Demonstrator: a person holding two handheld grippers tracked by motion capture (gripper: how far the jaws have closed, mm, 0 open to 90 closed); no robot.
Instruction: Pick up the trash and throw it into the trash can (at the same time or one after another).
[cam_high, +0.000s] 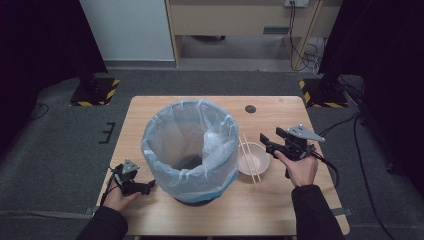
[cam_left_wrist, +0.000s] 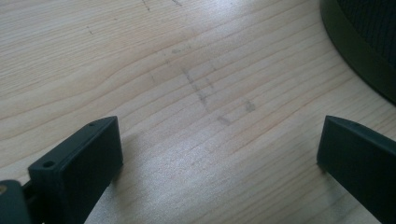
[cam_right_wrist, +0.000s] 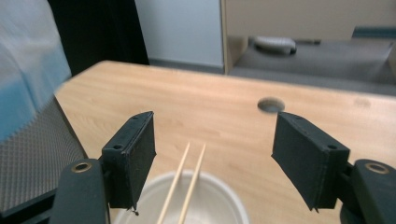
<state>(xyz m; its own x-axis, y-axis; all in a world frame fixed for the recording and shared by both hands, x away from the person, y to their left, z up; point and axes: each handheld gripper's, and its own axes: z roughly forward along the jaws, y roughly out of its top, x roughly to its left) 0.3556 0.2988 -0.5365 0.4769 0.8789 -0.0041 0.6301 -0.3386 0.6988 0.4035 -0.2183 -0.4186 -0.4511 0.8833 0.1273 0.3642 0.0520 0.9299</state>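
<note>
- Your left claw (cam_high: 148, 185), near the desk's (cam_high: 280, 210) front-left corner, sits low over bare wood with its jaws spread wide and nothing between them. The bin's dark base (cam_left_wrist: 359, 51) is just beside it. Swing that hand right without lifting and you'll likely knock the base and shift the bin.
- The bin (cam_high: 192, 150) stands mid-desk, its pale blue liner (cam_high: 165, 135) folded loosely over the rim. Carry anything across too low and it could snag the liner and pull it inward.
- The white bowl (cam_high: 253, 159) sits just right of the bin, toward the desk's right edge, with the chopsticks (cam_high: 249, 155) lying loose across its rim, side by side.
- Your right claw (cam_high: 265, 141) hovers over the bowl, jaws wide apart and holding nothing, the sticks running between them in the right gripper view (cam_right_wrist: 187, 182). Close off-centre and you may catch one stick only; the other would likely roll off.
- Press down on the rim and the light bowl could tip, or skate into the bin.
</note>
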